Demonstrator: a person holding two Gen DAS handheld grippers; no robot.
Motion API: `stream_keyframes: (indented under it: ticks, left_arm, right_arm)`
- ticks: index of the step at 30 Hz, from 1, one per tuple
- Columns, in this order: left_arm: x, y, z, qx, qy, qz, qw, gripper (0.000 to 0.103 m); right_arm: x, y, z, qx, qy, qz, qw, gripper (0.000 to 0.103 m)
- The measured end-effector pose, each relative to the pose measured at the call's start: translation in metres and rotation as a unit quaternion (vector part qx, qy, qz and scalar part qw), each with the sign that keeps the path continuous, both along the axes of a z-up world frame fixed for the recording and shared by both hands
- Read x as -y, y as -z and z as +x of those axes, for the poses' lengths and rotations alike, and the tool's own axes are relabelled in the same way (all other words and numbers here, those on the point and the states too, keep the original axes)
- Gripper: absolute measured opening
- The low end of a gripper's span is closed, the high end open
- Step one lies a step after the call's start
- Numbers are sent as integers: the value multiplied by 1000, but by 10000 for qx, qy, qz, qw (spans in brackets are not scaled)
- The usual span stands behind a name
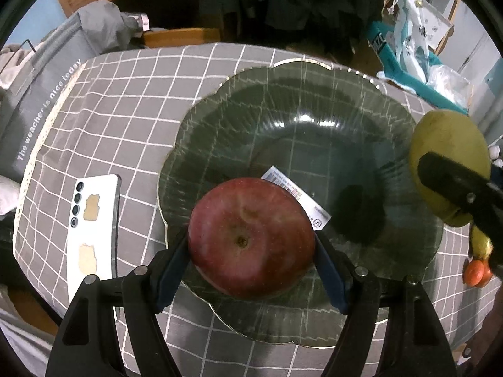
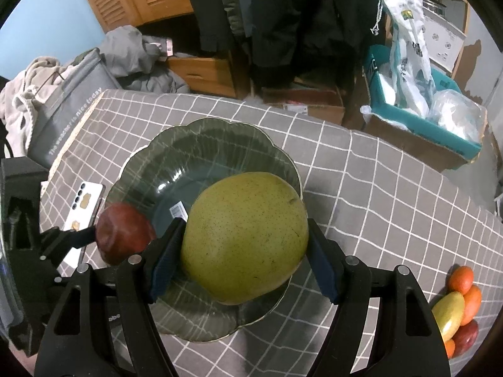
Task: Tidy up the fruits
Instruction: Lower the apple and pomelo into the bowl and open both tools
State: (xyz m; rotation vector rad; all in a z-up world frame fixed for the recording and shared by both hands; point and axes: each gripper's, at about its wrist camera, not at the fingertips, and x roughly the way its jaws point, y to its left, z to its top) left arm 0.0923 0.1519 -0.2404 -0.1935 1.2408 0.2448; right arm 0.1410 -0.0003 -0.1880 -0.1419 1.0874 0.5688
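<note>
A red apple sits between the blue pads of my left gripper, which is shut on it just above the near part of a dark green scalloped glass plate. My right gripper is shut on a big yellow-green pear over the same plate. The pear shows at the right edge of the left wrist view, and the apple at the left of the right wrist view. A barcode label lies in the plate.
A white phone lies on the grey checked tablecloth left of the plate. Oranges, a mango and a red fruit are piled at the table's right. Beyond the table stand a grey bag, clothes and a teal box.
</note>
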Motion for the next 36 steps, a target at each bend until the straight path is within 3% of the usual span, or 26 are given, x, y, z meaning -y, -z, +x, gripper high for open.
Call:
stream_keyframes:
  ticks: [3,8,10,12,18,28,36]
  left_arm:
    - [1,9,2,-196,33,-44,9998,77]
    - [8,10,2,-161,124,52,9998,78]
    - [10,4,2,-36,155,137,9998,89]
    - [11,-1,1,38,137,205,9997,91]
    - [3,-14,-5,179,35,186,9997,91]
    - [-29,-34,-25,430,-562,-70,9975,91]
    - [-28,-46,-32,573,-594,-78,9966,91]
  right_arm:
    - [1,1,1,-19,23,23,10000,75]
    - [3,0,2,-41,59,81,9999,75]
    - [3,0,3,-50,69,96,9999,75]
    - [5,1,4,-65,92,109,9999,75]
    - [7,5,7,-167,136,138,9997,75]
    - [2,13,8,-397,112,137,9991,75]
    - [3,-6,5,-99,98,221,9997,75]
